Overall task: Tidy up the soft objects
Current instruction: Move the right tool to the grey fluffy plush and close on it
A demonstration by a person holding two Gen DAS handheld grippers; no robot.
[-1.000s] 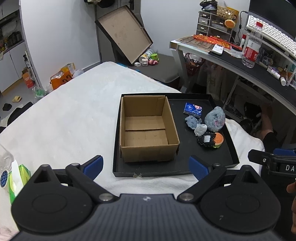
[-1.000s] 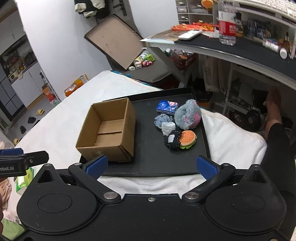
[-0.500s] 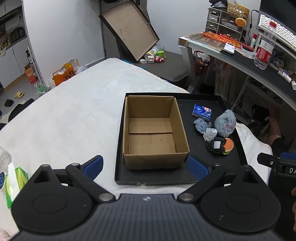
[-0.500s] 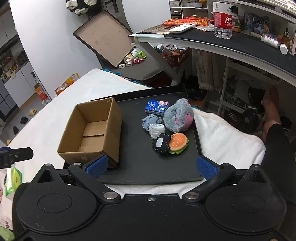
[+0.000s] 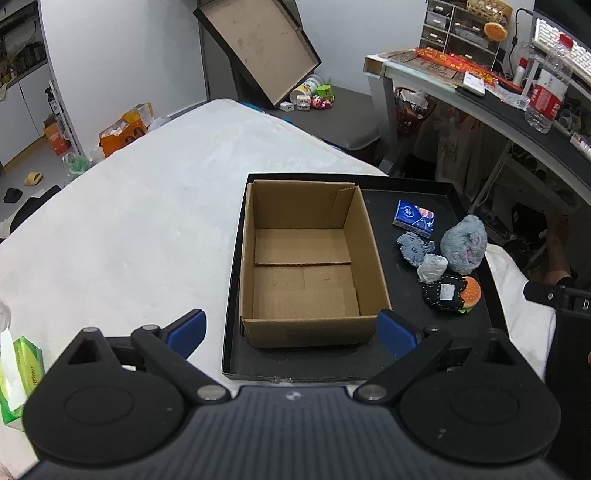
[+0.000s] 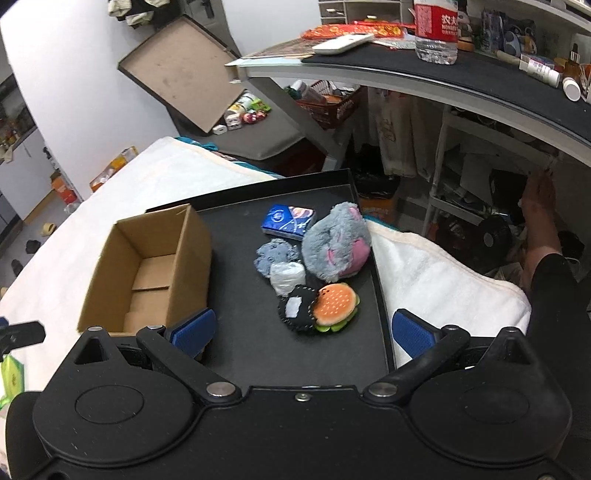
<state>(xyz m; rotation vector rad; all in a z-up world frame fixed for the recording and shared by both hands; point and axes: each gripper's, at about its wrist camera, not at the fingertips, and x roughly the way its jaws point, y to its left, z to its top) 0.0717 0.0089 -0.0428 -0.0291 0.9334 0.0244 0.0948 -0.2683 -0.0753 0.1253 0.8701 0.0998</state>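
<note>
Both tools, left and right, have closed in on the tray, seemingly lower, jaws wide, holding nothing.

Cardboard box interior bare; toy cluster beside.

- A water bottle on the black desk carried a red label with white Chinese characters, "农夫" readable, and small Latin letters below that were too blurred to make out.
- The black bar at the right edge of the left wrist view showed a white letter "D"; the rest was cut off.
- Printing on the green tissue pack was too small to read.
</note>
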